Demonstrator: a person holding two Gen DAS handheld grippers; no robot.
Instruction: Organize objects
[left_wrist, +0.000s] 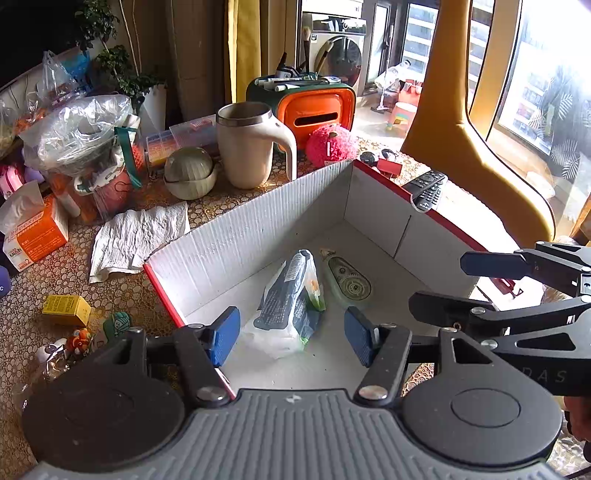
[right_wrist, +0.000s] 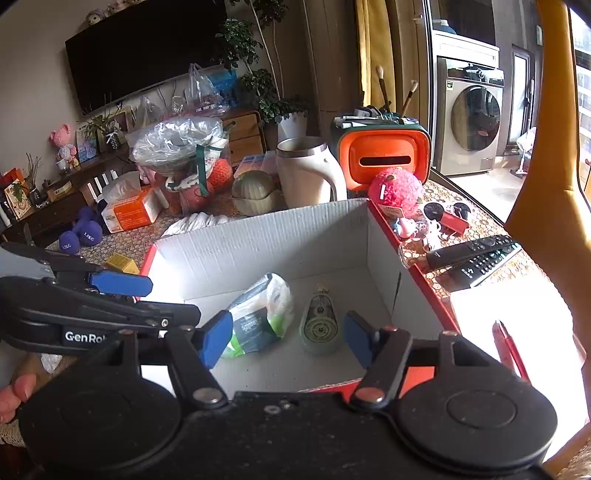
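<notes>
**Grippers empty over the box, next pick to choose**

Left gripper (left_wrist: 291, 334): jaws about half open, nothing between the pads, poised above the near end of the box (left_wrist: 258, 229). Right gripper (right_wrist: 286, 339): same state, part open and empty, just beside the left one and aimed into the same box.

Inside, flat on the floor: packet (left_wrist: 291, 295) to the left, tape dispenser (left_wrist: 349, 280) just beside it to the right, apparently not touching. Both probably already sorted, so best left alone.

For the next step: lift both tools clear of the walls before swinging out, to avoid clipping the corrugated rim. Send each to its own side, so the arms do not cross. On the left, carton (left_wrist: 66, 309) looks the easiest take: small, boxy, well apart from its neighbours. Close across its short sides. On the right, remotes (right_wrist: 476, 254) lie side by side; take one across its width, near the middle, to keep it from tipping. Drop new things into the bare far half of the floor rather than onto the packet.

Hard to read: near wall of the box, hidden behind the gripper bodies. Packet print too small to make out. Sunlit patch at the right blown white, with only a red pen (right_wrist: 509, 350) showing at its edge. Small toys (left_wrist: 79, 339) at the left cut off and blurred.
</notes>
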